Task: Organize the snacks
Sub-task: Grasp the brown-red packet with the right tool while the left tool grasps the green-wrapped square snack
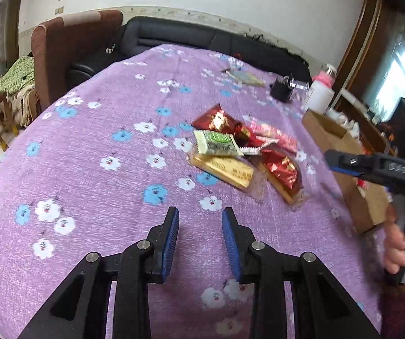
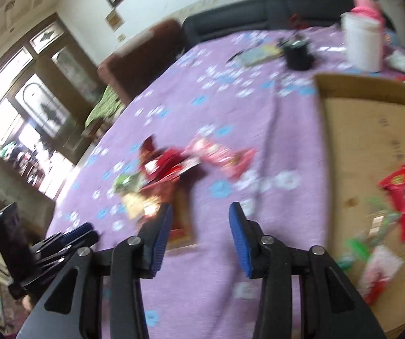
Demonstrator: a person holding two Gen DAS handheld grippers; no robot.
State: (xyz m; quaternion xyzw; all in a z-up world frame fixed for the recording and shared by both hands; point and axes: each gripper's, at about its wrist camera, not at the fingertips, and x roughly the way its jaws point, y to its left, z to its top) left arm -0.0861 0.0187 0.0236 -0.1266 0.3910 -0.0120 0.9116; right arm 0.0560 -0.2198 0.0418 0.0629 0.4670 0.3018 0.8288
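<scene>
While we hold both tools over the purple flower-printed cloth of the worktop [image 1: 95,147], the left hand-held gripper [image 1: 200,243] shows its blue ribbed pads apart with only cloth between them, so it is open and empty. Up and to the right of it in the left wrist view, near the middle of the frame, lies the loose heap of wrapped snacks [image 1: 244,152]. Nearest its fingertips is the long gold rectangular packet [image 1: 225,171], whose long axis runs from upper left to lower right, slanted across the line of the fingers. Just above that packet lies the pale green and white wrapper [image 1: 216,142], and red foil packets lie above and to the right of these.

Our right hand-held gripper [image 2: 199,236] is likewise open, nothing caught between its pads. In its own blurred view the heap sits just beyond and left of its left finger, which overlaps the near edge of a red and gold packet [image 2: 179,226]; we cannot tell whether they touch. At the right of that frame stands the shallow brown cardboard box [image 2: 352,147], with a few red, green and pink packets [image 2: 400,186] already in it.

We judge the right tool the nearer to both heap and box, so the next pick probably falls to it, after a swing leftward.
</scene>
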